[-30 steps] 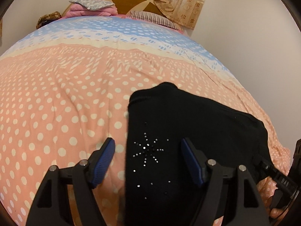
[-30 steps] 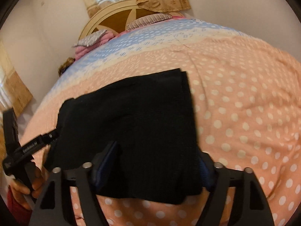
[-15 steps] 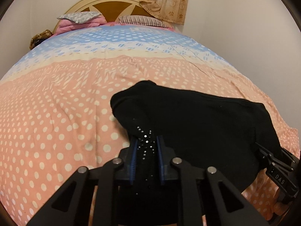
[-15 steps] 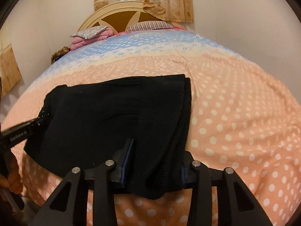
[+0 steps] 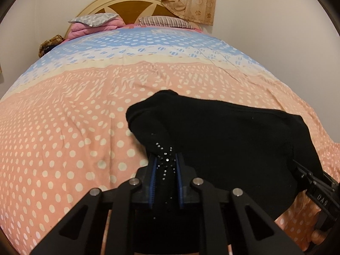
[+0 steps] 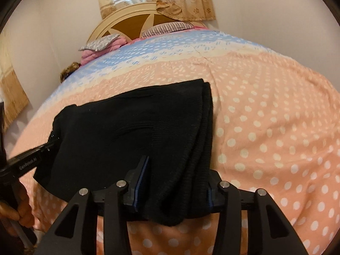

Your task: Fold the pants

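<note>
Black pants [image 5: 233, 138] lie folded on the spotted bedcover [image 5: 63, 127]. My left gripper [image 5: 166, 159] pinches the end with the small rhinestones; its jaws are still closing, and the blue pads press the cloth from both sides. In the right wrist view the pants [image 6: 127, 127] show thick stacked layers along their right edge. My right gripper [image 6: 176, 176] has that thick bundle filling the gap from pad to pad, while its jaws ease slightly wider. The left gripper [image 6: 31, 159] shows at the far left, the right gripper [image 5: 314, 187] at the lower right.
The bed runs back to a wooden headboard [image 5: 136, 6] with a striped pillow [image 5: 165, 21] and a pink folded blanket [image 5: 91, 27]. Curtains hang behind it. A white wall stands to the right. A hand [image 6: 23, 214] holds the left gripper's handle near the bed's front edge.
The left jaws went from wide apart to pinched on the rhinestone end, drawing it up off the cover. The right jaws narrowed around the thick folded edge.
</note>
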`<state>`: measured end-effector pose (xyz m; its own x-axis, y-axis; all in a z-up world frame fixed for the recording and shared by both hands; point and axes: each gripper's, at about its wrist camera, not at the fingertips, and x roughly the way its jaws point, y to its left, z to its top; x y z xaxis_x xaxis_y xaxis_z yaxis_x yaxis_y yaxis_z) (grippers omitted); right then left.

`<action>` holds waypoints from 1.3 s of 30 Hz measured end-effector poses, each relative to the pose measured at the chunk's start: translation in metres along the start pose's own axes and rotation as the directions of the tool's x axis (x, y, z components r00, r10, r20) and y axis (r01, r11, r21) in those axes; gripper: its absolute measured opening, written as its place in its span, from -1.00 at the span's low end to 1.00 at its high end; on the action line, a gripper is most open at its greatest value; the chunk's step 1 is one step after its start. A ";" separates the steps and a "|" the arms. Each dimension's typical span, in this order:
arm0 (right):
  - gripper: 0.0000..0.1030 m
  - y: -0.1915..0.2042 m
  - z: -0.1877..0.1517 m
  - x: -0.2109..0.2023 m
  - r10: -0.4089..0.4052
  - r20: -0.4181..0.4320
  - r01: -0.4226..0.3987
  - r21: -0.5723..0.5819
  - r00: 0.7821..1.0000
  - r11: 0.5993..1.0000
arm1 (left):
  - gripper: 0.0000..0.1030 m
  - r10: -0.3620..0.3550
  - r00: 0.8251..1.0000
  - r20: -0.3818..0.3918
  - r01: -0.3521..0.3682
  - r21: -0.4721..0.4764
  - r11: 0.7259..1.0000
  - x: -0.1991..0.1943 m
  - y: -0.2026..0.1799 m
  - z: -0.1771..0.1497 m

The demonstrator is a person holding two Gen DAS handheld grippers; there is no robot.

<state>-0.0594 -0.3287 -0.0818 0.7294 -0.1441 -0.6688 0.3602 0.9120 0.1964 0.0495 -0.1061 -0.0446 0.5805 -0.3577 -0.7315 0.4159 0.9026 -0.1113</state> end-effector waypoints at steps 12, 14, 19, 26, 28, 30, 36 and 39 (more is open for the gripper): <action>-0.44 0.047 0.041 -0.055 0.062 0.113 -0.046 -0.140 0.992 0.989 | -0.78 -0.093 0.993 0.072 0.096 -0.045 0.994 -0.035 0.021 0.025; -0.44 0.067 0.049 -0.059 0.081 0.132 -0.053 -0.200 0.988 0.978 | -0.78 -0.089 0.992 0.092 0.094 -0.050 0.994 -0.039 0.028 0.033; -0.45 0.114 0.067 -0.056 0.134 0.164 -0.079 -0.305 0.977 0.949 | -0.78 -0.047 0.990 0.132 0.057 -0.075 0.996 -0.048 0.052 0.041; -0.45 0.148 0.092 -0.036 0.223 0.149 -0.163 -0.335 0.963 0.928 | -0.78 0.043 0.984 0.174 -0.018 -0.144 0.989 -0.051 0.099 0.061; -0.45 0.165 0.105 -0.024 0.259 0.149 -0.191 -0.360 0.954 0.913 | -0.78 0.086 0.978 0.189 -0.054 -0.165 0.985 -0.051 0.117 0.071; -0.45 0.184 0.118 -0.009 0.297 0.146 -0.224 -0.379 0.944 0.898 | -0.78 0.143 0.968 0.205 -0.107 -0.177 0.978 -0.051 0.133 0.081; -0.45 0.242 0.150 0.057 0.403 0.118 -0.335 -0.376 0.908 0.864 | -0.78 0.315 0.922 0.226 -0.264 -0.229 0.937 -0.030 0.200 0.110; -0.45 0.265 0.155 0.103 0.404 0.090 -0.347 -0.368 0.910 0.863 | -0.78 0.364 0.905 0.220 -0.316 -0.226 0.921 -0.009 0.224 0.115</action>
<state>0.2011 -0.1609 0.0127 0.8617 0.2032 -0.4650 -0.1566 0.9781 0.1373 0.2176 0.0717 0.0145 0.8310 -0.0477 -0.5543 0.0417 0.9989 -0.0233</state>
